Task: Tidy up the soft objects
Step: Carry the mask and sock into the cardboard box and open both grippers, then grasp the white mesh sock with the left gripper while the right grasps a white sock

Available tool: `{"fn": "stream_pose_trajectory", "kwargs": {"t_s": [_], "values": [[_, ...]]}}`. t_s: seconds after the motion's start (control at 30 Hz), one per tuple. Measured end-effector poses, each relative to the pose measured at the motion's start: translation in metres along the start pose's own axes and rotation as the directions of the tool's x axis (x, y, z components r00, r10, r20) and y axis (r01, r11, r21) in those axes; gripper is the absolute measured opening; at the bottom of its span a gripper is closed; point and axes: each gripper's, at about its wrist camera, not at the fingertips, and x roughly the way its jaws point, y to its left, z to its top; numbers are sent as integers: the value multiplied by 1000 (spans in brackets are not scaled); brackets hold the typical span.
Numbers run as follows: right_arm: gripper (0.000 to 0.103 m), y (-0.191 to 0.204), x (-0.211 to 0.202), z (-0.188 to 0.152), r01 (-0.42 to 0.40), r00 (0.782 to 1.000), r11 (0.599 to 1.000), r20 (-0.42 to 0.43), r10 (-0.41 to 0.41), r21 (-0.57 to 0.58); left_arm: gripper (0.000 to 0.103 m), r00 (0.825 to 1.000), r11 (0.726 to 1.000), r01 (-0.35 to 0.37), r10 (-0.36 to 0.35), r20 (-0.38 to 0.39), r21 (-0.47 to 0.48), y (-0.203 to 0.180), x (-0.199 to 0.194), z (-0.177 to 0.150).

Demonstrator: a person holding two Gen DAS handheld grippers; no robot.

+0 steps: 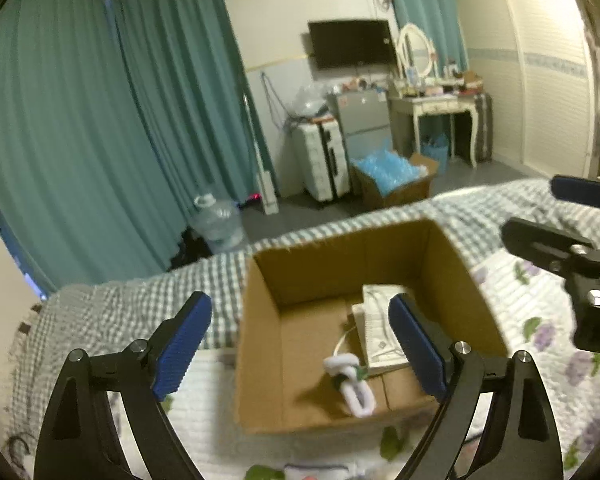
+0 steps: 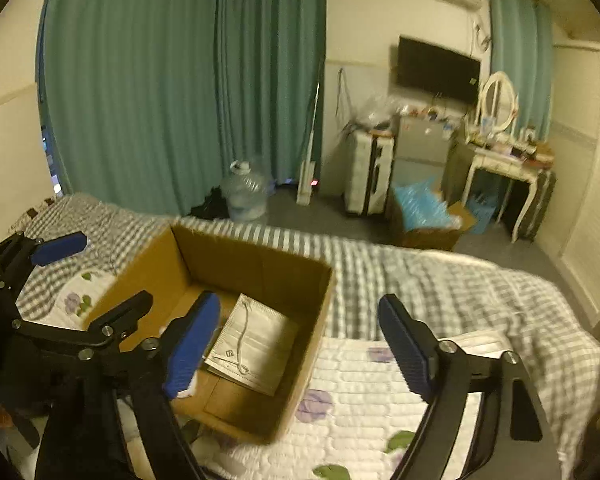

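An open cardboard box sits on the bed; it also shows in the right wrist view. Inside lie white face masks, also visible in the right wrist view, and a small white soft item with a cord. My left gripper is open and empty, just above the box's near side. My right gripper is open and empty, over the box's right edge and the quilt. Another white mask lies on the bed behind the right finger. Each gripper shows in the other's view.
The bed has a checked blanket and a floral white quilt. Beyond it stand teal curtains, a water jug, a suitcase, a floor box of blue items and a dressing table.
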Motion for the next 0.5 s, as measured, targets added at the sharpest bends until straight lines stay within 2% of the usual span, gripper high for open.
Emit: {"fn": "stream_pose_trajectory", "kwargs": {"t_s": [0.07, 0.13, 0.2, 0.37, 0.5], "values": [[97, 3, -32, 8, 13, 1000, 1000, 25, -13, -10, 92, 999, 1000, -1, 1, 38, 1, 9, -34, 4], [103, 11, -67, 14, 55, 997, 998, 55, -53, -31, 99, 998, 1000, -8, 8, 65, 4, 15, -59, 6], [103, 19, -101, 18, 78, 994, 996, 86, -73, -47, 103, 992, 1000, -24, 24, 126, 4, 23, -99, 5], [103, 41, -178, 19, 45, 992, 996, 124, -36, -72, 103, 978, 1000, -25, 28, 209, -18, 37, -164, -4], [103, 64, -227, -3, 41, 989, 993, 142, -25, -110, 103, 980, 1000, 20, -16, 200, -16, 45, -193, -24]]}}
